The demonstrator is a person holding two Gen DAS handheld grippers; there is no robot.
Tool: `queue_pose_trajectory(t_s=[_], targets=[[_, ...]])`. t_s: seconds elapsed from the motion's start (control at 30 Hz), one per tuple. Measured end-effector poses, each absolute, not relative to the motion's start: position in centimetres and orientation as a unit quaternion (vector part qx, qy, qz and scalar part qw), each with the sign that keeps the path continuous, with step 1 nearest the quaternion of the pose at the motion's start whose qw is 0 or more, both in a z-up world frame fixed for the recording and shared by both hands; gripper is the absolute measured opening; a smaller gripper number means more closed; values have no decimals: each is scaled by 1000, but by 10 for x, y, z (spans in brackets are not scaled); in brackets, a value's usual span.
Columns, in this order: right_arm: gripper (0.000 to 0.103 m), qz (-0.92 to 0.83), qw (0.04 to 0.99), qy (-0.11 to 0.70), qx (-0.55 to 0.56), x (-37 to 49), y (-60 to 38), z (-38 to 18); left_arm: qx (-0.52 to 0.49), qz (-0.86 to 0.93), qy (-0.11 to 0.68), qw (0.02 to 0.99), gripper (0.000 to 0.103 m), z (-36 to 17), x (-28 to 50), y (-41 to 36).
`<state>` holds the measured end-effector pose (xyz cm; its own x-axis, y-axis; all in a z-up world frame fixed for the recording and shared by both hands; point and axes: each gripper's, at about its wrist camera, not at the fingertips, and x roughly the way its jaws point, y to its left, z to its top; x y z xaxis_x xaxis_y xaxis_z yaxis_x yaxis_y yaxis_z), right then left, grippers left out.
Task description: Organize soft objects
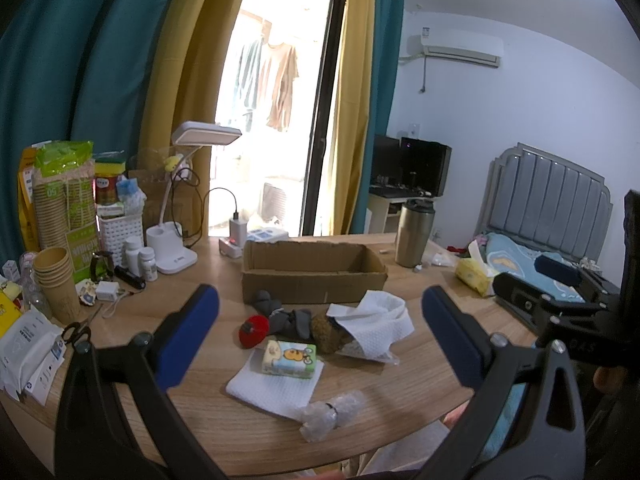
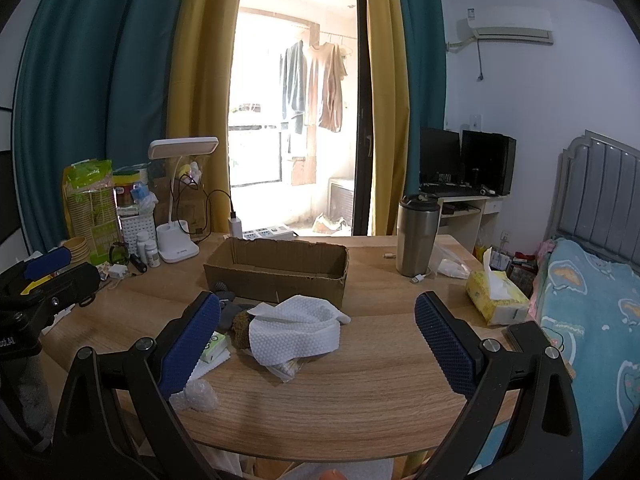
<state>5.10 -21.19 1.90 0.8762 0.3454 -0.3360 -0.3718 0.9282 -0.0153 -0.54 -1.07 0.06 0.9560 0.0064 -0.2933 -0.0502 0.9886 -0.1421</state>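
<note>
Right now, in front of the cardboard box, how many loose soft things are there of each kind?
White cloths: 2
Grey fabric pieces: 2
Red plush: 1
Brown fuzzy lump: 1
Printed soft pack: 1
Bubble wrap wad: 1
Total: 8

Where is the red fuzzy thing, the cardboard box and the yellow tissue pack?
red fuzzy thing (image 1: 254,330): left wrist view, its middle.
cardboard box (image 1: 314,285): left wrist view, front wall.
yellow tissue pack (image 2: 496,300): right wrist view, its side.
</note>
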Motion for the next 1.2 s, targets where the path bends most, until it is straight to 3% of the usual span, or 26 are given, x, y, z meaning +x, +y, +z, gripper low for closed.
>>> queue_pose_trajectory(t_s=[0.7,1.2], targets=[[100,187,965,181,-40,52,-209,5,-78,11,159,984,102,-6,-5,-15],[100,203,942,262,-47,86,-193,-41,-72,6,265,962,102,-60,36,-5]])
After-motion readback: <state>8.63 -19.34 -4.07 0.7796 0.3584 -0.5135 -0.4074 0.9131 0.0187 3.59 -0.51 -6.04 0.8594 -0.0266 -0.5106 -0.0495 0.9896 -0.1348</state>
